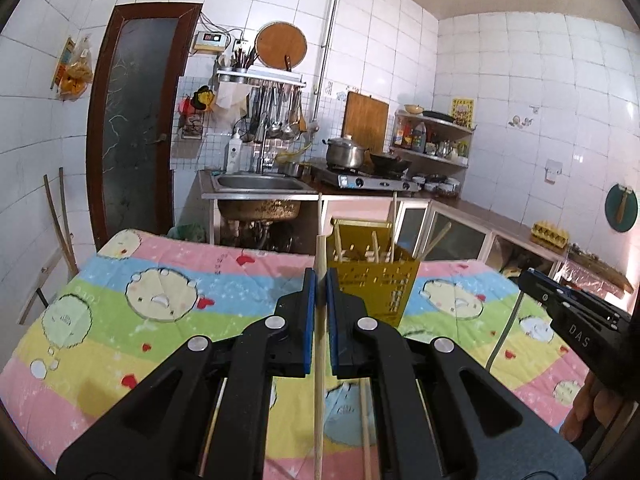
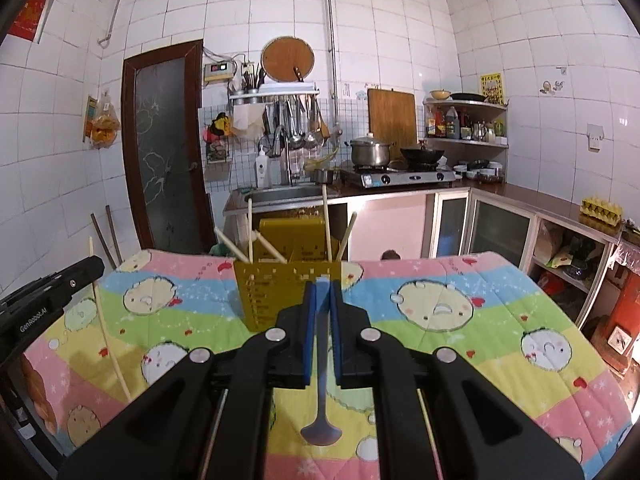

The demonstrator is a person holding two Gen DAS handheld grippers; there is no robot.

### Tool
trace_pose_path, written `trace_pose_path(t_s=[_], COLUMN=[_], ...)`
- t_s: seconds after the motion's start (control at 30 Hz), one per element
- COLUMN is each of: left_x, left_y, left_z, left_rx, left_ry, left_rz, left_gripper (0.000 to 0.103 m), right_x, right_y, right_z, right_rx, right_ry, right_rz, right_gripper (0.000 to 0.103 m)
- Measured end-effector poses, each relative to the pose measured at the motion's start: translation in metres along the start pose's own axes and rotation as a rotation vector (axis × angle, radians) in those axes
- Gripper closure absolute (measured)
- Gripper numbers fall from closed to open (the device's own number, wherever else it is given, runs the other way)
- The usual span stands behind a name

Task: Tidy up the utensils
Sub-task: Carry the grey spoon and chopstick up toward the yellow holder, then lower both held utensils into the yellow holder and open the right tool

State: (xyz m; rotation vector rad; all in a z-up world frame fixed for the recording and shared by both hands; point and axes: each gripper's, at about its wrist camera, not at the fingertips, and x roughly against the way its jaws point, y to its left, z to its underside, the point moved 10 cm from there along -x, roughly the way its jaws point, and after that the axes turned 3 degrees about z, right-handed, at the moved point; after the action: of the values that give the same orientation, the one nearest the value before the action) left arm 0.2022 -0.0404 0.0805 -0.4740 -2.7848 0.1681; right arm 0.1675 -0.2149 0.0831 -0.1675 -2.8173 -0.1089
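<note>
My left gripper (image 1: 320, 280) is shut on a pale wooden chopstick (image 1: 319, 400) that stands almost upright between its blue pads. Just behind and to the right stands a yellow perforated utensil holder (image 1: 376, 292) with several chopsticks in it. My right gripper (image 2: 323, 286) is shut on the handle of a metal spoon (image 2: 320, 434), whose bowl hangs toward the camera. From the right wrist, the holder (image 2: 276, 296) is straight ahead, slightly left. The left gripper (image 2: 52, 292) with its chopstick (image 2: 106, 328) is at the left edge; the right gripper (image 1: 572, 312) shows at the right of the left wrist view.
A striped cartoon-print quilt (image 1: 140, 320) covers the table. Another chopstick (image 1: 366, 428) lies on it below my left gripper. Beyond the far edge are a sink (image 2: 280, 194), a stove with pots (image 2: 396, 176), and a counter with cabinets (image 2: 500, 224) along the right.
</note>
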Motion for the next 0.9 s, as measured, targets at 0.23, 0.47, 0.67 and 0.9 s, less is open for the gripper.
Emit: trace_pose_path(t_s=[0.23,0.47,0.67,0.9], left_x=[-0.022,-0.064,-0.112,-0.177], left_y=[-0.016,-0.031,-0.037,-0.039], left_z=[-0.063,-0.132,-0.176,-0.173], left_rx=[-0.005,-0.005,0.004,-0.030], left_ry=[-0.064,-0.144,-0.204,-0.200], left_rz=[0.044,0.056,0.055,0.036], left_gripper=[0.099,0.099,0.099,0.099], right_x=[-0.015,-0.050,-0.090,-0.146], right_y=[0.003,0.006,0.012,0.017], right_z=[-0.055,-0.119,-0.157,-0.157], right_rx=[-0.001,-0.008,-0.011,-0.005], right_ry=[-0.059,-0.114,-0.139,-0.100], right_rz=[-0.007,-0.018,-0.032,-0.043], right_gripper=[0.096,0.096,0.096,0.096])
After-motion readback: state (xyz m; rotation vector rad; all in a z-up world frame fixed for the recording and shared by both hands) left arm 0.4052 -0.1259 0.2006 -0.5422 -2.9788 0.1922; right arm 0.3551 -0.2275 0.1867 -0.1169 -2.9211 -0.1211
